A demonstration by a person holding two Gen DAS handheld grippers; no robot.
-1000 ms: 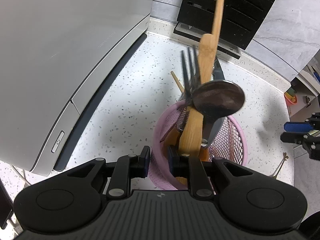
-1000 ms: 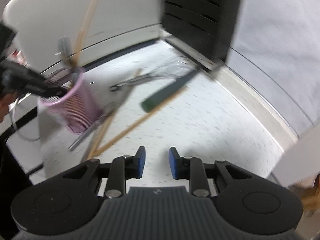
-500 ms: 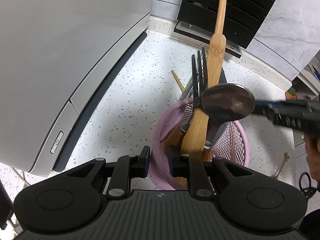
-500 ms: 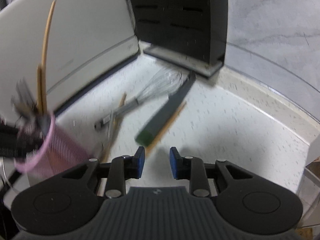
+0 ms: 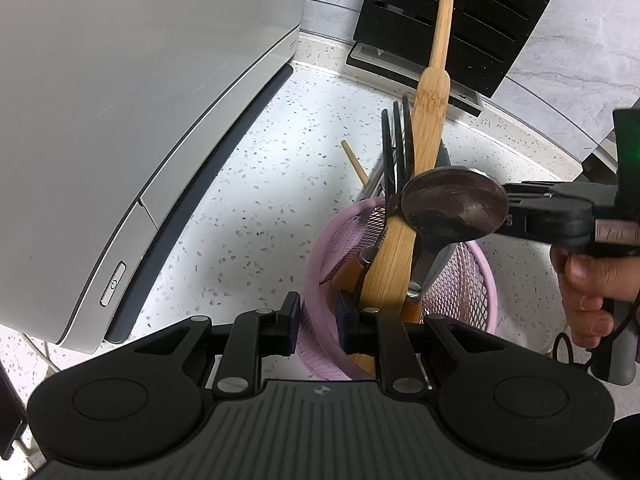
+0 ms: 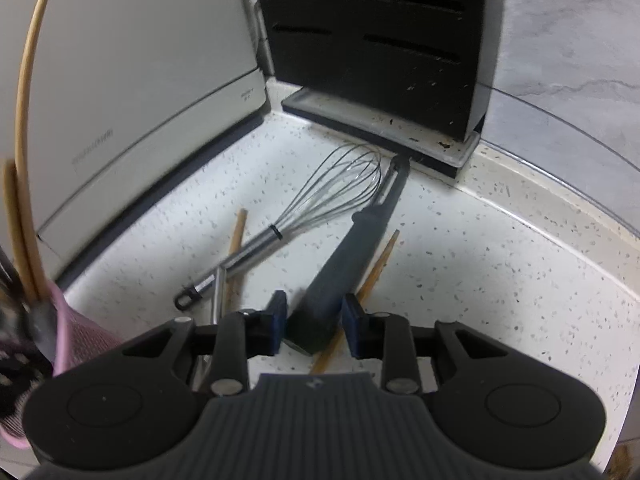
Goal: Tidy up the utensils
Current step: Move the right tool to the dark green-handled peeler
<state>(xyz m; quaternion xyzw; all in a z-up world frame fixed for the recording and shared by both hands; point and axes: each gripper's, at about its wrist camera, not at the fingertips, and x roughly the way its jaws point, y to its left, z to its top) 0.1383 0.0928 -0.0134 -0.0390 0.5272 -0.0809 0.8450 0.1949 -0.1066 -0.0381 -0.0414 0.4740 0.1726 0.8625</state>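
The left gripper (image 5: 317, 322) clamps the rim of the pink mesh holder (image 5: 476, 292), which holds a wooden spatula (image 5: 404, 248), black fork (image 5: 396, 152) and ladle (image 5: 454, 208). Beside the holder, the right gripper (image 6: 314, 326) is opening astride a peeler (image 6: 352, 252), not pinching it.

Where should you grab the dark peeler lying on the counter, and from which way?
Grab the peeler by its thick handle end, coming down from above. The handle lies flat, pointing toward the right gripper, and it is the fattest, straightest part. The thin blade end sits beside the whisk, so it's crowded there. The jaws are opening with the handle end between the pads, not yet pressing it.
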